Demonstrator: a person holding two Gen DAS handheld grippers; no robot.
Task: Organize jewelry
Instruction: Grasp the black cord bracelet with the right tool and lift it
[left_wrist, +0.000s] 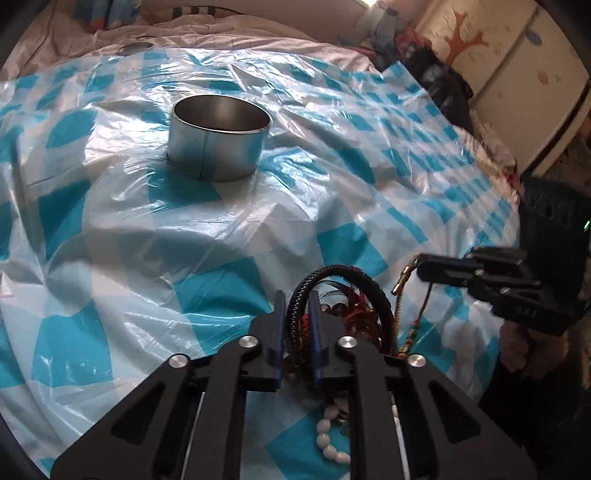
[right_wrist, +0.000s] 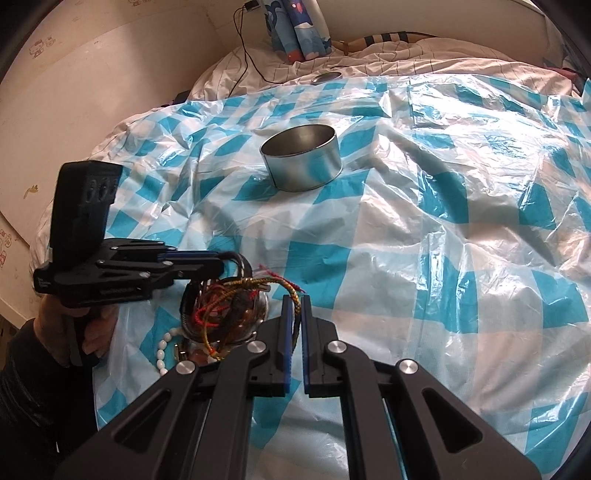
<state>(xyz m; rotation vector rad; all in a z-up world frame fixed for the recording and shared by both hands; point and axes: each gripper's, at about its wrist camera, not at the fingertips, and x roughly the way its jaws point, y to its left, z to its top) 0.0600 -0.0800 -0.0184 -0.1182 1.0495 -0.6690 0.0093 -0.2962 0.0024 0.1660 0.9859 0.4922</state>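
- The left gripper (left_wrist: 298, 295) has its fingers nearly closed on a black braided cord (left_wrist: 345, 273) that arches up between and just beyond the tips.
- The right gripper (right_wrist: 295, 301) has its fingers pressed together on a thin yellow-green woven cord (right_wrist: 255, 285) that runs off to their left.
- Both cords lead into a tangled heap of jewelry (right_wrist: 225, 317), red threads and brown beads, just left of the right fingers and under the left ones.
- A white bead bracelet (left_wrist: 328, 439) lies below the left fingers, at the heap's edge.
- An open metal tin (left_wrist: 220, 136) stands well beyond both sets of fingers on the blue-checked plastic sheet (right_wrist: 443, 258) over the bed.
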